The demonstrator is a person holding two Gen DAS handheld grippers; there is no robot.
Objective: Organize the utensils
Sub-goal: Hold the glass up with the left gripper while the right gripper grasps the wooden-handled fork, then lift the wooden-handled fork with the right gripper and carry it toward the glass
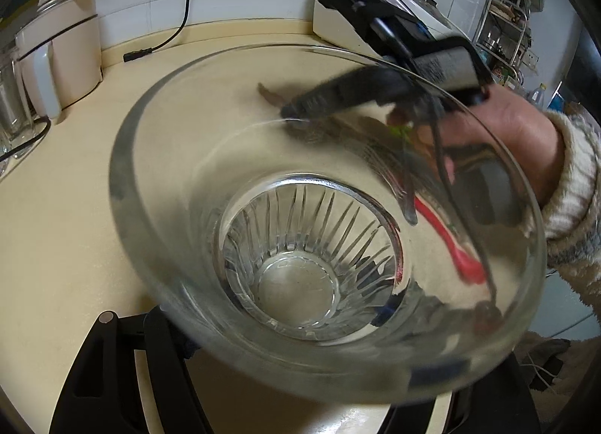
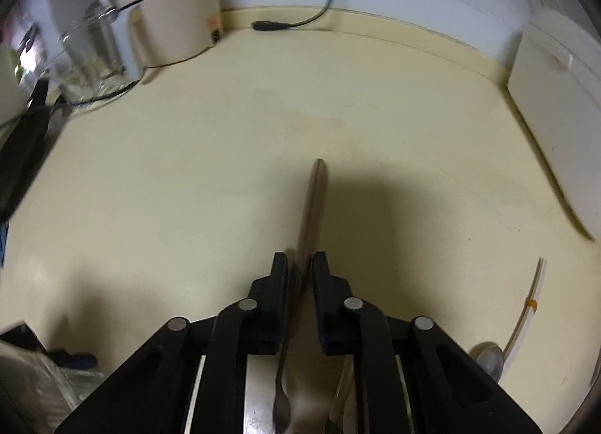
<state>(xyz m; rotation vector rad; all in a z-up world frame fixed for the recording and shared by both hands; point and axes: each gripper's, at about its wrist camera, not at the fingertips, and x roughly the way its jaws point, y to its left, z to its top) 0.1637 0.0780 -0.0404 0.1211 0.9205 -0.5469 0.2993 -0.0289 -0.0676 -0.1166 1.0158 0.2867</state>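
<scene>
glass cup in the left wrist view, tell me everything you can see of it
The glass cup is clear, with a wide smooth rim, walls narrowing to a ribbed lower part and a round thick base. It is tilted so its mouth faces the camera, and looks empty. It sits at the left gripper, whose black fingers show beneath it, though the contact is hidden. Through its wall the right gripper and a red-handled utensil show, blurred. The cream counter lies behind.

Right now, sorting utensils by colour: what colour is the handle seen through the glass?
Red handle, clearest in the left wrist view.
</scene>
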